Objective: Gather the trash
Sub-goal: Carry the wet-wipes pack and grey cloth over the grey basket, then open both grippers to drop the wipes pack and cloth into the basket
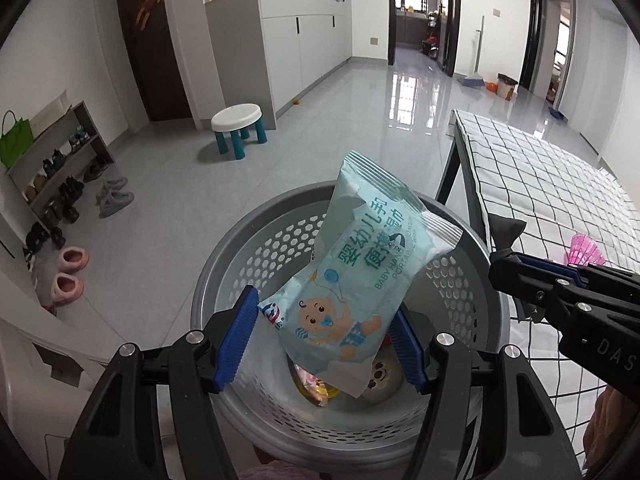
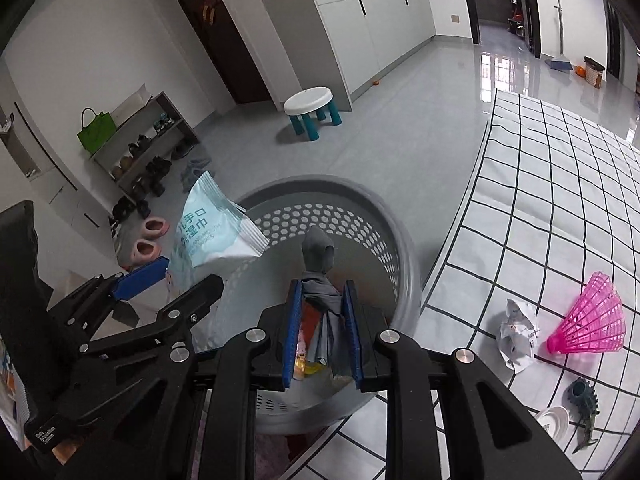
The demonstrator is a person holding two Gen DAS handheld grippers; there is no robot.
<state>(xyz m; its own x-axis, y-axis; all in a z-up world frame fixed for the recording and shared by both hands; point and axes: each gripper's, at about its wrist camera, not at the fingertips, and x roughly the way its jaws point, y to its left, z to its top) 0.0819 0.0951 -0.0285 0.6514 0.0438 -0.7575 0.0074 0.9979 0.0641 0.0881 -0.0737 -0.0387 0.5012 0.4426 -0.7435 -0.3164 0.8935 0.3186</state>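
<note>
Above the grey basket (image 1: 472,240), a wet-wipes pack (image 1: 352,276) is gripped by the left gripper (image 1: 324,340); a grey cloth (image 2: 320,276) is pinched tightly by the right gripper (image 2: 322,336).

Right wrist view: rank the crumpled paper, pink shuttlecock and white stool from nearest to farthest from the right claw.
1. Crumpled paper, on the checked cloth right of the right claw.
2. Pink shuttlecock, just beyond the paper, farther right.
3. White stool, far across the floor.
</note>
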